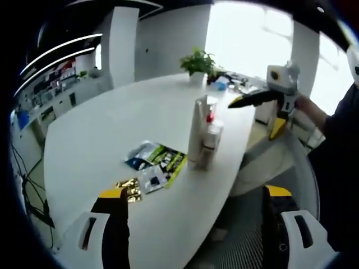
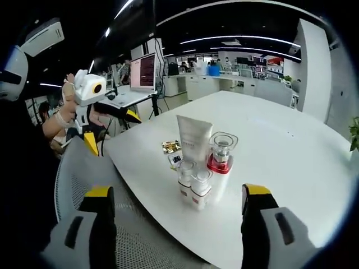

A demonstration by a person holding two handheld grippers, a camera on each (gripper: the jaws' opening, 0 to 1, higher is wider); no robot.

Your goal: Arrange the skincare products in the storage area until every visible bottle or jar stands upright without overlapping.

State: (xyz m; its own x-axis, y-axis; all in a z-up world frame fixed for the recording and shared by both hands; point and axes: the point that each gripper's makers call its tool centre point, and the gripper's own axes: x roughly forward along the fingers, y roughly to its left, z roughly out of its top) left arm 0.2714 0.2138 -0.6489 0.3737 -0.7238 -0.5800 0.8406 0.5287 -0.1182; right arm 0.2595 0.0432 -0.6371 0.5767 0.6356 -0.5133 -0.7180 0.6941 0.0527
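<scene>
Glossy white oval worktop [image 2: 291, 145], matte white squeeze tube [image 2: 194, 141] stood upright beside clear red-based bottle [image 2: 221, 152], two small white bottles [image 2: 192, 188], flat foil sachets [image 1: 151, 165], left tool [image 1: 193, 216] and right tool [image 2: 174, 216] both apart, empty

Your left gripper [image 1: 193, 210] had black jaws tipped yellow on white housings; your right gripper [image 2: 174, 204] matched; you wore dark sleeves.

White squeeze tube [image 2: 194, 140] standing upright, red-based clear-capped bottle [image 2: 221, 152] beside it, two small white bottles [image 2: 192, 187] upright in front, clustered near the white table [image 2: 291, 162] edge
</scene>
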